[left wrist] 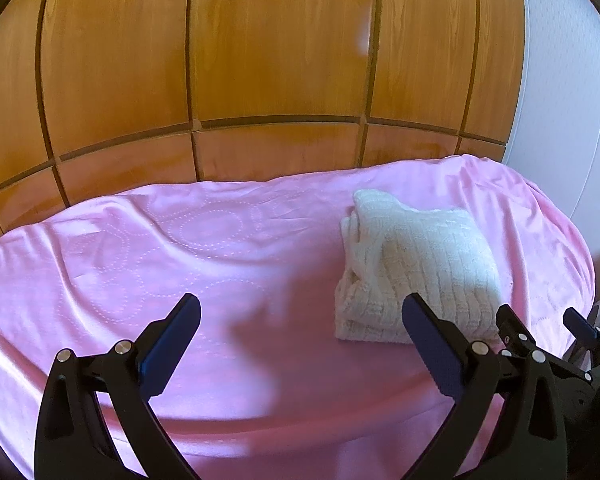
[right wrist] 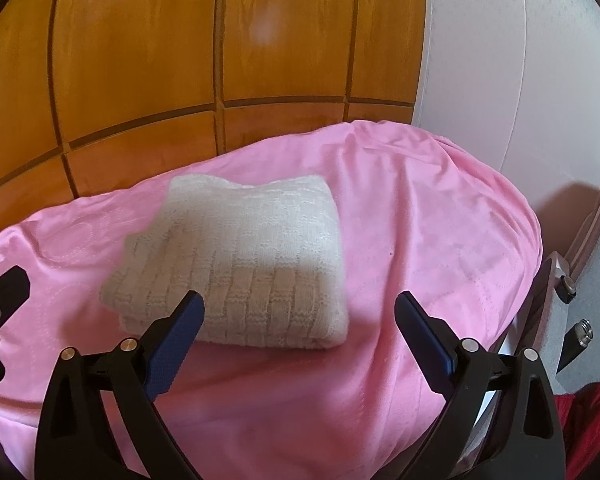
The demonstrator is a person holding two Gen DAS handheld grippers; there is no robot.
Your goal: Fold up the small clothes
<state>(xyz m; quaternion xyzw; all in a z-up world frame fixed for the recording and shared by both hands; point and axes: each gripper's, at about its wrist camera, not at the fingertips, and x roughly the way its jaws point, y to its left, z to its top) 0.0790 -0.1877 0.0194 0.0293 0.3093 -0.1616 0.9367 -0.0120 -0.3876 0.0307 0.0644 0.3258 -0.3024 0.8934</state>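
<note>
My left gripper (left wrist: 300,340) is spread wide with nothing between its blue-padded fingers, and it hangs over bare pink cloth near the front of the bed. My right gripper (right wrist: 299,338) is spread just as wide and holds nothing either; its left finger (right wrist: 176,344) crosses in front of the near edge of the folded white knit garment (right wrist: 240,256), though I cannot tell whether it touches the knit. In the left wrist view the right gripper (left wrist: 540,332) shows at the far right edge, just beside my own right finger, and the knit garment (left wrist: 416,268) lies ahead and to the right of the open gap. The garment is a compact folded bundle with a woven, basket-like pattern, its layered edges showing along the left side, and it rests flat on the pink blanket (right wrist: 420,240), toward the right half of it. The blanket is wrinkled and carries a faint dotted ring pattern (left wrist: 204,224) on its left part. Behind the bed stands a wooden panelled wardrobe (left wrist: 260,60), and to its right a pale wall (right wrist: 500,80). Low at the right in the right wrist view, a bit of red fabric (right wrist: 588,416) peeks in beside the bed.
</note>
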